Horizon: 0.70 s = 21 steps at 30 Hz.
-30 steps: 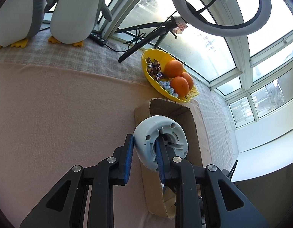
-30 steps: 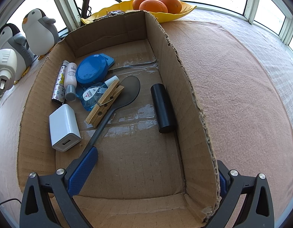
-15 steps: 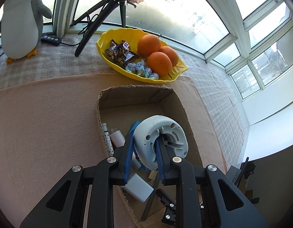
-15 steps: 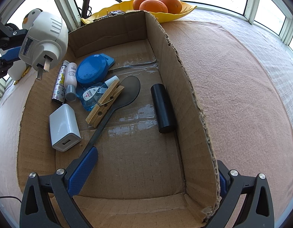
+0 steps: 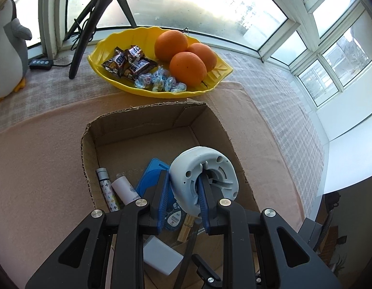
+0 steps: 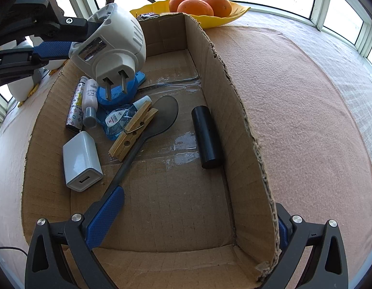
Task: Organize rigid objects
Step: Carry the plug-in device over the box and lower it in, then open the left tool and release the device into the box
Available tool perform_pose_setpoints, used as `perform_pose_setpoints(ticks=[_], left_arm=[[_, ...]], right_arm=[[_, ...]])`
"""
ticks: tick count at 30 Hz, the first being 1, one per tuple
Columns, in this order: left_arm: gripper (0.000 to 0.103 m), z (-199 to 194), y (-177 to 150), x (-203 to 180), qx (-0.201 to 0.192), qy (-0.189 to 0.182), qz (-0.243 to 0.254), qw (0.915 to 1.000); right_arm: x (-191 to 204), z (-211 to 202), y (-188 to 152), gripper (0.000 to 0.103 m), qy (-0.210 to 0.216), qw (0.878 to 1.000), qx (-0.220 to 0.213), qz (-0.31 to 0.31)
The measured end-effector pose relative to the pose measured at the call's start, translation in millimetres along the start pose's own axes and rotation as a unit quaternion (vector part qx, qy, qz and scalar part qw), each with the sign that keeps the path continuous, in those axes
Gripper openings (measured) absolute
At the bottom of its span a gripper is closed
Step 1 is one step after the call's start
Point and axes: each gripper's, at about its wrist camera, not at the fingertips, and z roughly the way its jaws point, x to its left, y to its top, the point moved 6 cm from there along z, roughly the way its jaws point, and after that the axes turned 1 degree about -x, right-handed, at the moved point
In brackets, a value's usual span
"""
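Observation:
My left gripper (image 5: 182,202) is shut on a round white plug adapter (image 5: 205,177) and holds it in the air over the open cardboard box (image 5: 89,130). In the right wrist view the adapter (image 6: 111,45) hangs with its two prongs down above a blue round case (image 6: 121,91). On the box floor (image 6: 171,192) lie a white USB charger (image 6: 81,161), a wooden clothespin (image 6: 133,130), a black spoon (image 6: 162,113), a black cylinder (image 6: 206,137), and two small tubes (image 6: 83,103). My right gripper (image 6: 186,221) is open, with its fingers either side of the box's right wall (image 6: 248,144).
A yellow dish (image 5: 106,55) with three oranges (image 5: 188,67) and wrapped sweets stands beyond the box's far end. A penguin plush (image 5: 7,55) and a tripod leg (image 5: 82,36) are at the back left by the window. A pink cloth (image 5: 36,159) covers the table.
My left gripper has carried the plug adapter from beside the box to over its inside, further right and forward. The right gripper and the box have not moved.

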Motion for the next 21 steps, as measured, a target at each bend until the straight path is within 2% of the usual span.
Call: perform_pose_setpoints(ticks=[2, 4, 6, 17, 21], left_arm=[[0.027, -1, 2, -2, -0.005, 0.002, 0.003, 1.0], [0.048, -3, 5, -5, -0.011, 0.004, 0.01, 0.9999], [0.061, -9, 8, -6, -0.024, 0.014, 0.018, 0.9995], [0.062, -27, -2, 10, -0.028, 0.033, 0.017, 0.9989], [0.069, -30, -9, 17, -0.022, 0.037, 0.013, 0.999]], right_arm=[[0, 0, 0, 0.103, 0.0, 1.0, 0.0, 0.0], [0, 0, 0, 0.103, 0.0, 1.0, 0.0, 0.0], [0, 2, 2, 0.103, 0.0, 1.0, 0.0, 0.0], [2, 2, 6, 0.103, -0.001, 1.0, 0.004, -0.001], [3, 2, 8, 0.103, -0.003, 1.0, 0.007, -0.002]])
